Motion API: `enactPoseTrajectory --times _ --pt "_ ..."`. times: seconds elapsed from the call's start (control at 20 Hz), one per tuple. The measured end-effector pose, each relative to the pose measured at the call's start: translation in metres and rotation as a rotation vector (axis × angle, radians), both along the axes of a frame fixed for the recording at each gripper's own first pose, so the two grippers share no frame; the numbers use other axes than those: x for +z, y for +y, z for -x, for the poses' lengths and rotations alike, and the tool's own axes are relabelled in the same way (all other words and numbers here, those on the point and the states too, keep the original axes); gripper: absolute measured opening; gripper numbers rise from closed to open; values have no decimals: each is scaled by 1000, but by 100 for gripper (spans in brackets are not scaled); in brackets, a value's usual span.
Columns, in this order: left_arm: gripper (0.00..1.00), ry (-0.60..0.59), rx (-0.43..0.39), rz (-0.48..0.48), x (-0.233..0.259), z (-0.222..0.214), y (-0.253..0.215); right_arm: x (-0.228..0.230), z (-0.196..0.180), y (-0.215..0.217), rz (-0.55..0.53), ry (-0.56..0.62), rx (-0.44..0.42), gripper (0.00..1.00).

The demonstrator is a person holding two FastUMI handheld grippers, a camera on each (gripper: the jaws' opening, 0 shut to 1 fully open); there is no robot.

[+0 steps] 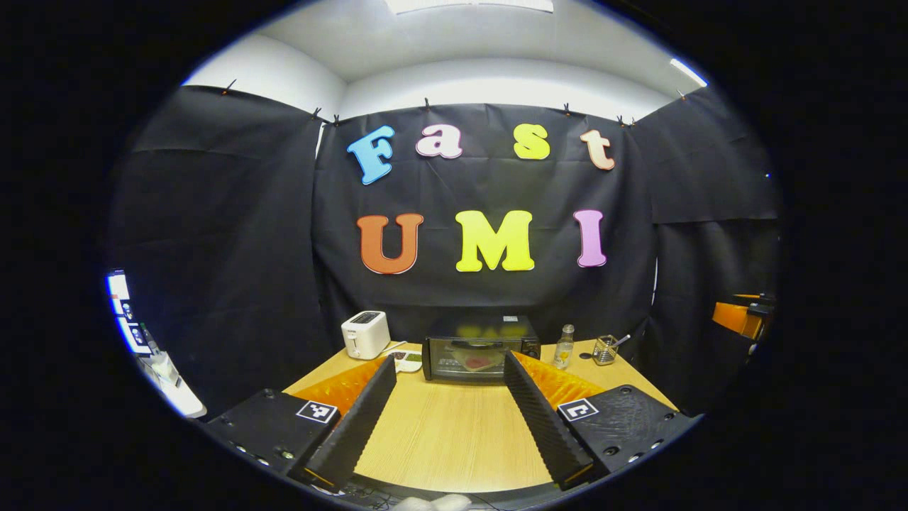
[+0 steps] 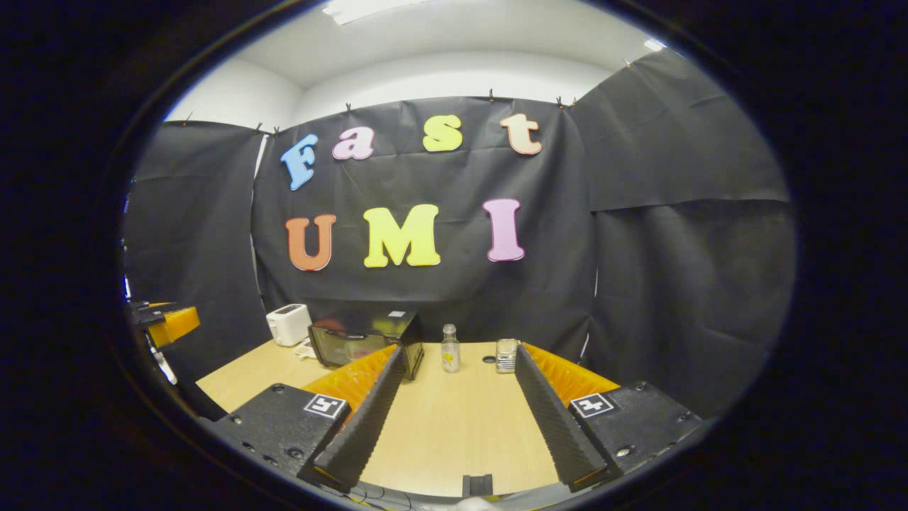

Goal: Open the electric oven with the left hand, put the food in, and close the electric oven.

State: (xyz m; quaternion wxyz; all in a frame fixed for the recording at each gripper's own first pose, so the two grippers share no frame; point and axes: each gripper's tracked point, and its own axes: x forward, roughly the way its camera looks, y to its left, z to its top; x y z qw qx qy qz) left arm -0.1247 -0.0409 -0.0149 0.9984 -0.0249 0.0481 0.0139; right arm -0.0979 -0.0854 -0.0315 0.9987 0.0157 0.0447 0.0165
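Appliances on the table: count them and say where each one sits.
2. The white toaster stands at the table's back left; the black electric oven, door shut, stands right of it at the back centre. Others may be hidden.

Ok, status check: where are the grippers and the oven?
Left gripper open, empty, facing oven. Right gripper open, empty. Oven door shut, something reddish inside. Table bare between gripper and oven.

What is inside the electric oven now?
Through the glass door of the closed electric oven, the left gripper view shows a pale plate-like shape with something reddish on it. Reflections on the glass hide the rest, so what it is stays unclear.
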Motion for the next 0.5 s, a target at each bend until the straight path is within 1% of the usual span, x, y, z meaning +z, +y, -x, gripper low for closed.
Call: enactPoseTrajectory --times 0.15,0.25,0.3,0.35,0.5 --pt "97 -55 -11 -40 16 1 11 6 9 17 18 -11 8 100" --pt "97 -74 -38 -33 19 1 9 12 16 22 19 -21 -2 100" --pt "97 -79 -46 -36 20 -2 10 15 20 24 14 -26 -9 96" --pt "97 -76 -55 -37 18 -2 12 13 23 25 10 -24 -17 100" --pt "97 -82 -92 -32 17 -4 13 12 30 29 5 -17 -38 100"
